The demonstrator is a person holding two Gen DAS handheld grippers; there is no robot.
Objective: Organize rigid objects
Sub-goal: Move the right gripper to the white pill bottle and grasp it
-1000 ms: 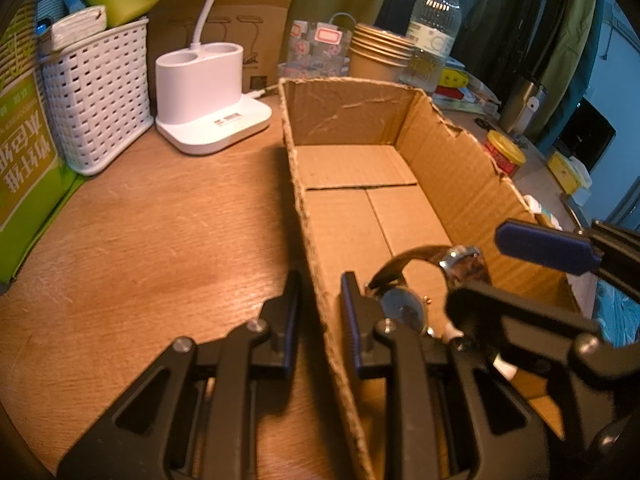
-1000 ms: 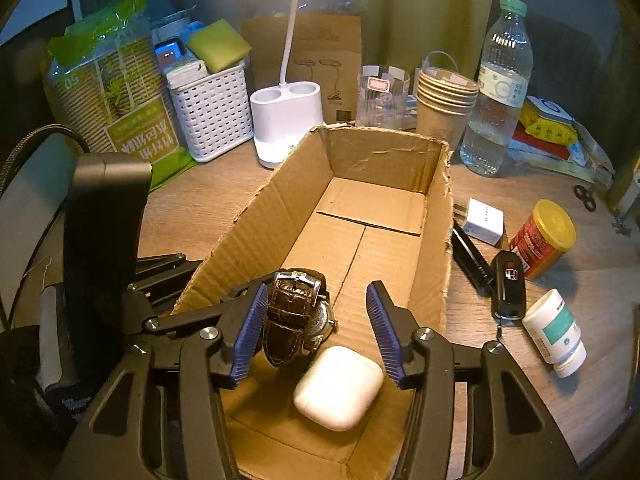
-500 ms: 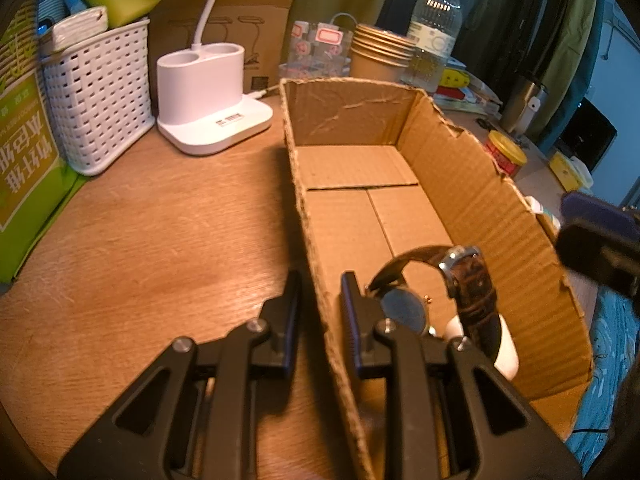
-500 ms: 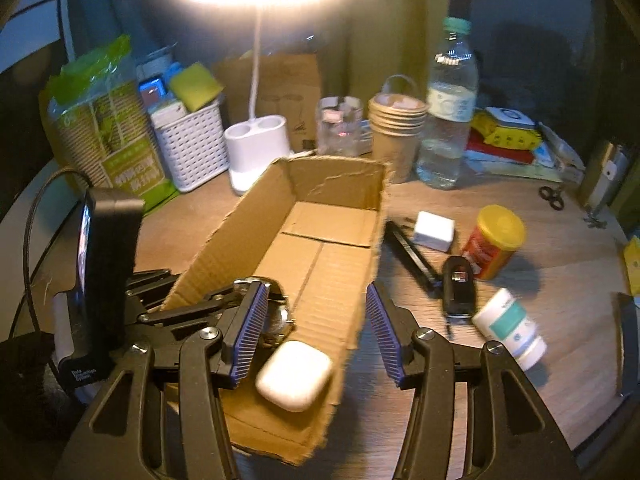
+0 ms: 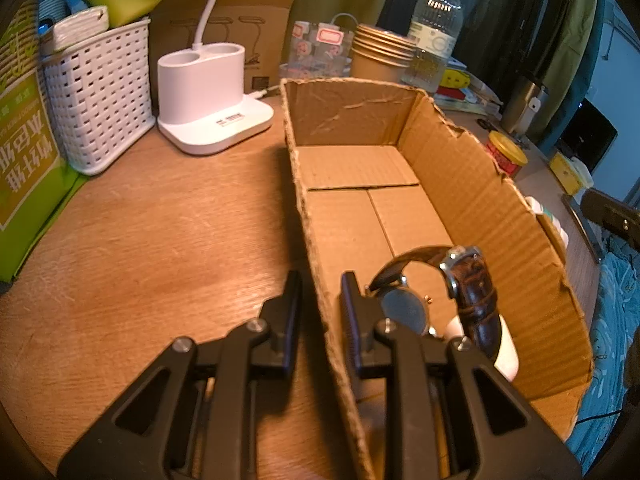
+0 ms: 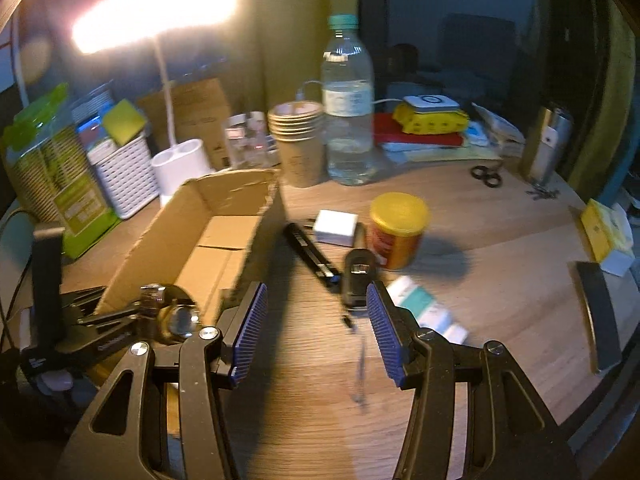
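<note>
My left hand-held gripper (image 5: pixel 316 312) is all black: two flat arms with long triangular cut-outs, and a round silver screw head at each joint. Its fingers (image 5: pixel 351 312) are narrow black plates with a fine ribbed face. My right hand-held gripper (image 6: pixel 314 332) has the same black arms, cut-outs and silver screws, but its fingers (image 6: pixel 250 332) carry blue ribbed pads. To the left of it I see the body of the other tool, black, with small white lettering that I cannot read and a thin black cable.
</note>
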